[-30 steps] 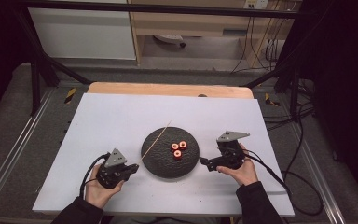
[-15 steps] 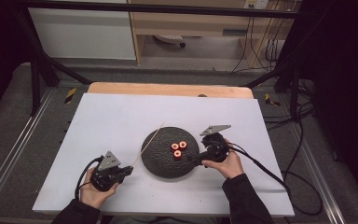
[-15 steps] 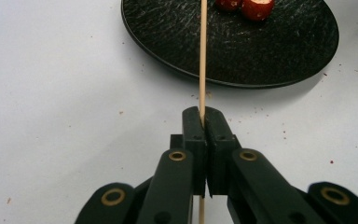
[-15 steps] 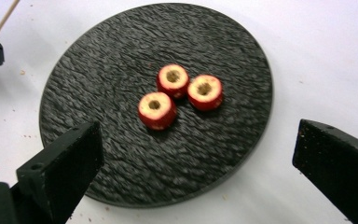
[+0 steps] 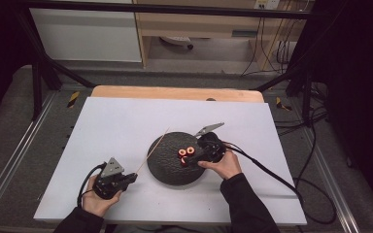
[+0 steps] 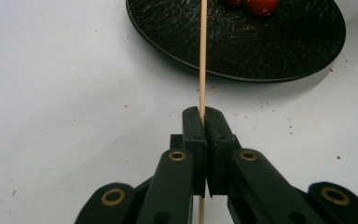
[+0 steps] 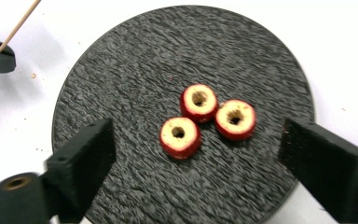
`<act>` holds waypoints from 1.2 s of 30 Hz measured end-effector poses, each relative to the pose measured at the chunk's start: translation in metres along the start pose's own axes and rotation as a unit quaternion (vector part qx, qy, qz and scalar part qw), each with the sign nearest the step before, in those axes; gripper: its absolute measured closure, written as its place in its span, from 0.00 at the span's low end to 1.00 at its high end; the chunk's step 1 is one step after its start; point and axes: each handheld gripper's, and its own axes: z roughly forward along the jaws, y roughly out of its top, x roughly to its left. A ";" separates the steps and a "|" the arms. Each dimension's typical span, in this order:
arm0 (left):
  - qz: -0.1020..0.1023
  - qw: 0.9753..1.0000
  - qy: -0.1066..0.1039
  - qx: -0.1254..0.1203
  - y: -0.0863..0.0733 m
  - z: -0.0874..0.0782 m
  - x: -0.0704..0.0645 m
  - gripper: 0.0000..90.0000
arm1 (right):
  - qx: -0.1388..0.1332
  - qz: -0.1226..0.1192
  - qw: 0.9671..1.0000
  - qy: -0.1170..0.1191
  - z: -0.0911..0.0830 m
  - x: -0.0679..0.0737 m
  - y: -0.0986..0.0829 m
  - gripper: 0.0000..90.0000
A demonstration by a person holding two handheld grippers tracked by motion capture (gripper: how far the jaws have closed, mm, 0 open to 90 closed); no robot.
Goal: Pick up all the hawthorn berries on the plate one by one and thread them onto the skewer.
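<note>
A round black plate (image 5: 165, 167) lies on the white table, carrying three cored red fruit pieces (image 5: 186, 153). My right gripper (image 5: 193, 157) hovers over the plate's right half; its jaws stand wide open on either side of the fruit pieces (image 7: 199, 101), touching none of them. My left gripper (image 5: 128, 178) sits at the front left, shut on the lower end of a thin wooden skewer (image 5: 153, 149). The skewer (image 6: 203, 56) runs straight up from the shut left gripper (image 6: 203, 116) over the near rim of the plate (image 6: 242, 51).
The white table top (image 5: 116, 126) reaches well beyond the plate on all sides. A wooden board edge (image 5: 175, 92) lines its far side. Cables (image 5: 272, 172) trail from the right gripper across the table's right part. Small crumbs dot the surface near the plate.
My right gripper has moved left and forward, from beside the plate to above the fruit pieces. The left gripper shifted slightly left, still holding the skewer.
</note>
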 end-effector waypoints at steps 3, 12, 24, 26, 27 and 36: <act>-0.001 1.000 0.003 0.001 0.000 0.000 0.001 0.98 | 0.021 -0.004 1.000 0.017 0.006 0.002 0.004 0.22; -0.002 1.000 0.001 0.005 0.000 0.000 0.001 0.98 | 0.081 0.001 0.996 0.035 0.023 0.001 0.013 0.42; 0.001 1.000 -0.001 0.006 0.001 0.000 0.002 0.98 | 0.115 0.001 0.993 0.041 0.040 -0.004 0.016 0.58; 0.001 1.000 -0.001 0.007 0.001 0.000 0.002 0.98 | 0.119 0.006 0.992 0.045 0.042 -0.004 0.016 0.59; 0.001 1.000 -0.001 0.007 0.001 0.000 0.002 0.98 | 0.118 0.005 0.992 0.045 0.043 -0.005 0.016 0.60; 0.002 1.000 -0.002 0.008 0.001 0.000 0.001 0.98 | 0.134 0.002 0.990 0.044 0.044 -0.004 0.020 0.58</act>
